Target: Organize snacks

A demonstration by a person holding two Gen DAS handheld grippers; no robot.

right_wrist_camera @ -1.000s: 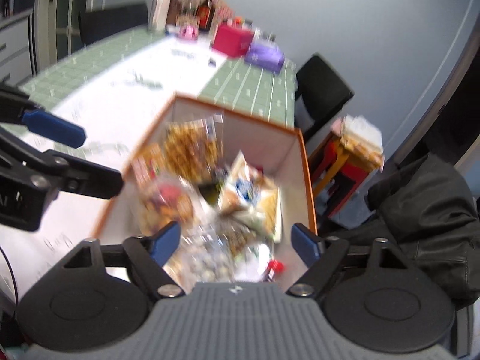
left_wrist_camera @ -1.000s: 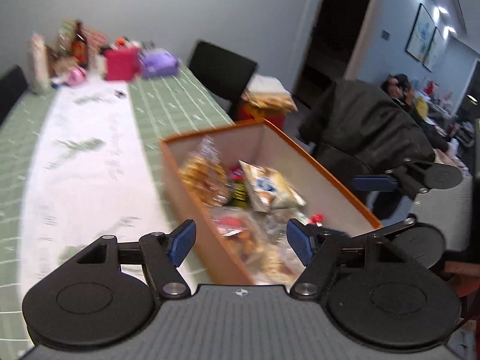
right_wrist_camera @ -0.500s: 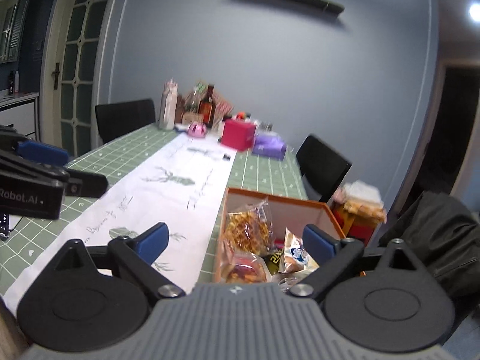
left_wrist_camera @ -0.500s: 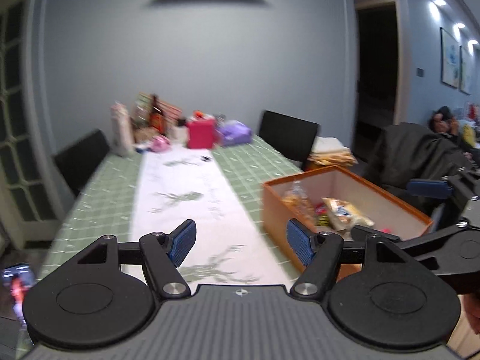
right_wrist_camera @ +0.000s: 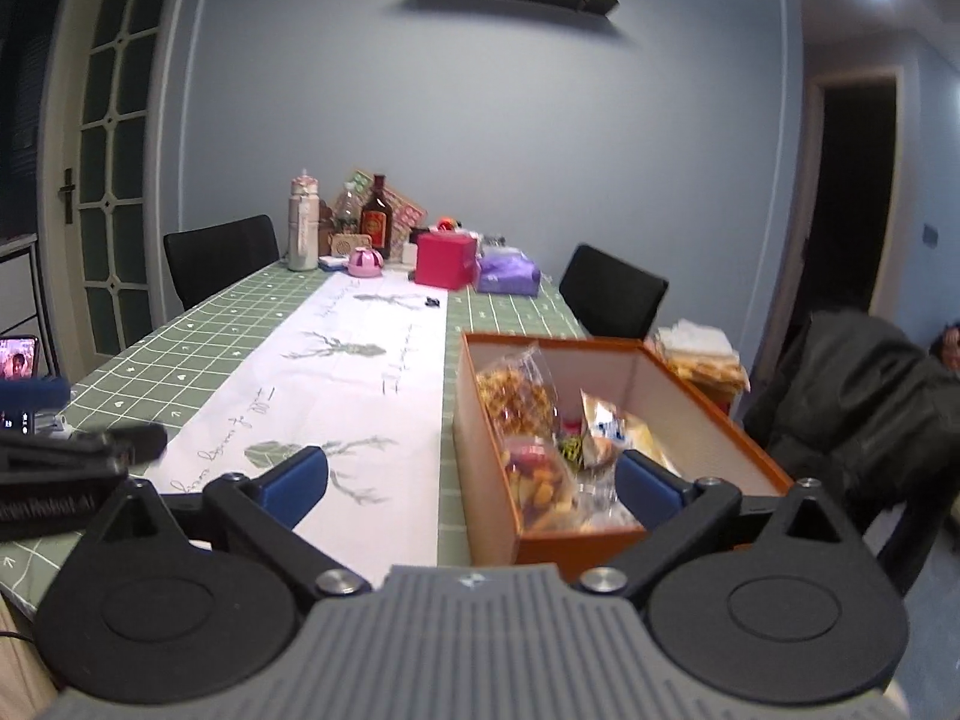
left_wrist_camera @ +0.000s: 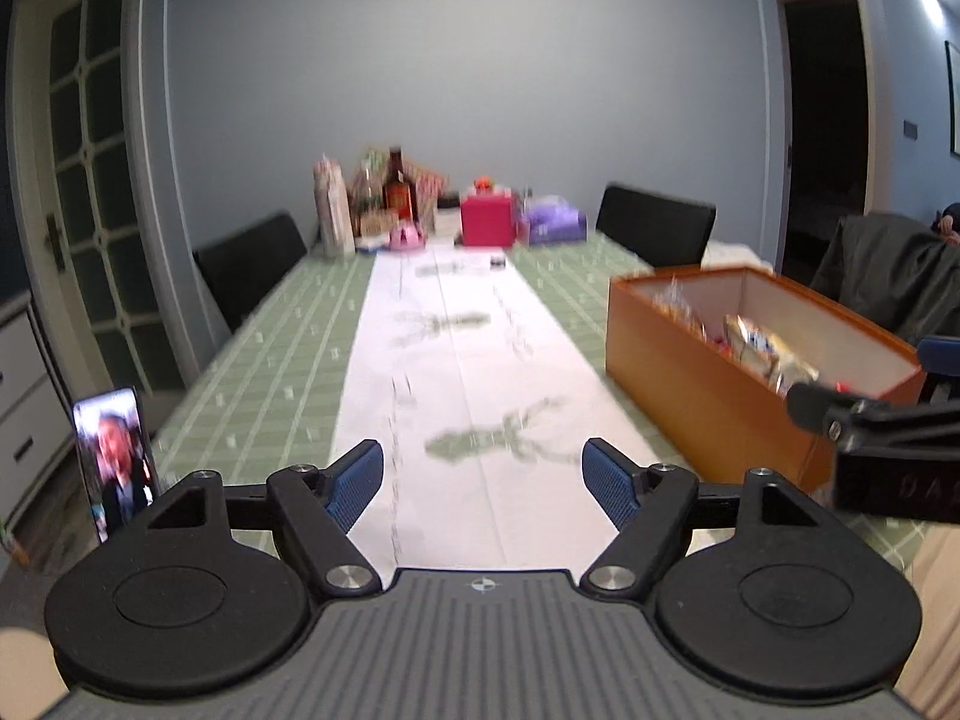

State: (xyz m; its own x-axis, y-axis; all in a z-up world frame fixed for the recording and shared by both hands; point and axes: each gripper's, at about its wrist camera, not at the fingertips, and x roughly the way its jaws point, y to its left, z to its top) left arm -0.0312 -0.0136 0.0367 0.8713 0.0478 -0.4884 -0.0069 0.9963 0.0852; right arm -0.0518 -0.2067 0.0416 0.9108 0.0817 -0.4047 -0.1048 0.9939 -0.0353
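Note:
An orange box (right_wrist_camera: 487, 483) stands on the green table's right side, filled with snack bags: a clear bag of golden snacks (right_wrist_camera: 516, 396) at the far end and a white-and-blue packet (right_wrist_camera: 612, 426) in the middle. The same box (left_wrist_camera: 690, 384) shows at the right of the left wrist view. My right gripper (right_wrist_camera: 471, 468) hovers just short of the box's near end, its jaws opening with nothing held between them. My left gripper (left_wrist_camera: 483, 462) is over the white runner (left_wrist_camera: 456, 360), left of the box, jaws opening and empty.
A phone (left_wrist_camera: 114, 462) stands propped at the table's left edge. Bottles (right_wrist_camera: 376, 219), a pink box (right_wrist_camera: 444, 261) and a purple pack (right_wrist_camera: 507, 276) crowd the far end. Black chairs (right_wrist_camera: 612, 294) flank the table. A dark jacket (right_wrist_camera: 858, 396) hangs at the right.
Both grippers have drawn back from right over the box to the table's near end and tipped up toward level. Their jaws stand wider than before.

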